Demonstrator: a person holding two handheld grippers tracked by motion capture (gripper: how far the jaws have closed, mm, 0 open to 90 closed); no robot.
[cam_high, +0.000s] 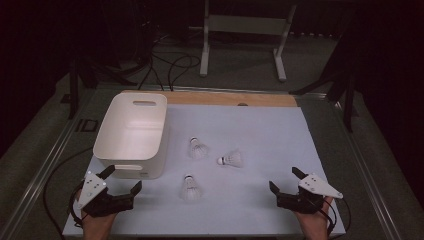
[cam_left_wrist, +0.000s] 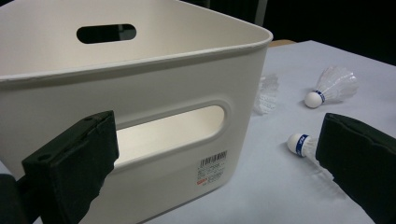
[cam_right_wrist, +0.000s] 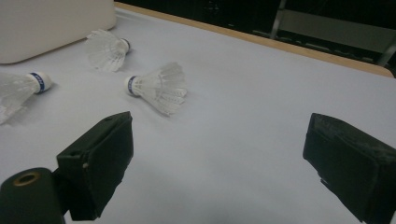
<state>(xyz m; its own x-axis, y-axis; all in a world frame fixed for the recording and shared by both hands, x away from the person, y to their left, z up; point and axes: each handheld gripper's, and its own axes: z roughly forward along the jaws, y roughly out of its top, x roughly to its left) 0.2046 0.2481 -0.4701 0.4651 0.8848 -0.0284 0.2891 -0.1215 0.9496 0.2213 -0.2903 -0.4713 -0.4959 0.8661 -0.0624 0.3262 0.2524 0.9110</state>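
- We judge the step in hand to be a first reach for one of three shuttlecocks lying on the white mat (cam_high: 260, 135), probably to go into the white plastic bin (cam_high: 131, 134) at the mat's left.
- Our left gripper (cam_high: 123, 181) rests just in front of the bin, jaws wide apart and empty; our right gripper (cam_high: 285, 179) sits at the mat's right near edge, jaws likewise spread with nothing between them.
- The nearest shuttlecock (cam_high: 190, 188) lies right of the left gripper; we should close on its cork, not the fragile skirt.
- The middle shuttlecock (cam_high: 231, 159) suits the right gripper.
- The left gripper view reveals the bin's barcode label (cam_left_wrist: 212, 168) and handle slot (cam_left_wrist: 168, 133).
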